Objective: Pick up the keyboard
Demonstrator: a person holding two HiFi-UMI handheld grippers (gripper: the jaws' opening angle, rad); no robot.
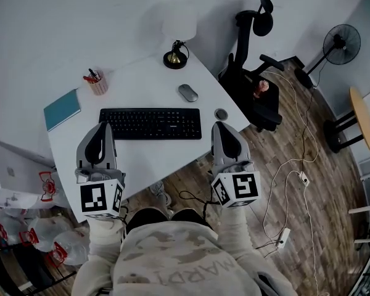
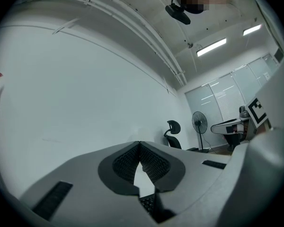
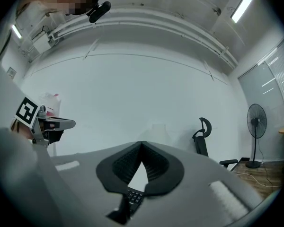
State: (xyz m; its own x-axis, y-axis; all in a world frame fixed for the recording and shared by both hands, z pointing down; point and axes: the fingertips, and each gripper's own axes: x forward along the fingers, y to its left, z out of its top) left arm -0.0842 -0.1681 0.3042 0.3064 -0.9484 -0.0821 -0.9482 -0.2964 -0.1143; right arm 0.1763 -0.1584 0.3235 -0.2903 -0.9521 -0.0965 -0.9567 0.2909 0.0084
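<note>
Left tongs [image 1: 102, 126] and right tongs [image 1: 221, 126], pressed together, flank keyboard [image 1: 150, 123]; cup [image 1: 99, 85] holds pens [image 1: 91, 76]

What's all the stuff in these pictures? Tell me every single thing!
desk: one, white, middle
keyboard: one, black, desk's middle
mouse: one, grey, on desk behind keyboard
small round thing: one, grey, desk's right edge
lamp: one, black base, white shade, desk's far edge
pen cup: one, reddish, desk's far left
notebook: one, teal, desk's left edge
office chair: one, black, right of desk
fan: one, black, far right floor
round table: one, wooden top, right edge
cables: several, white, wooden floor
bags: several, white and red, left floor
left tool: one, grey, shut, empty
right tool: one, grey, shut, empty
</note>
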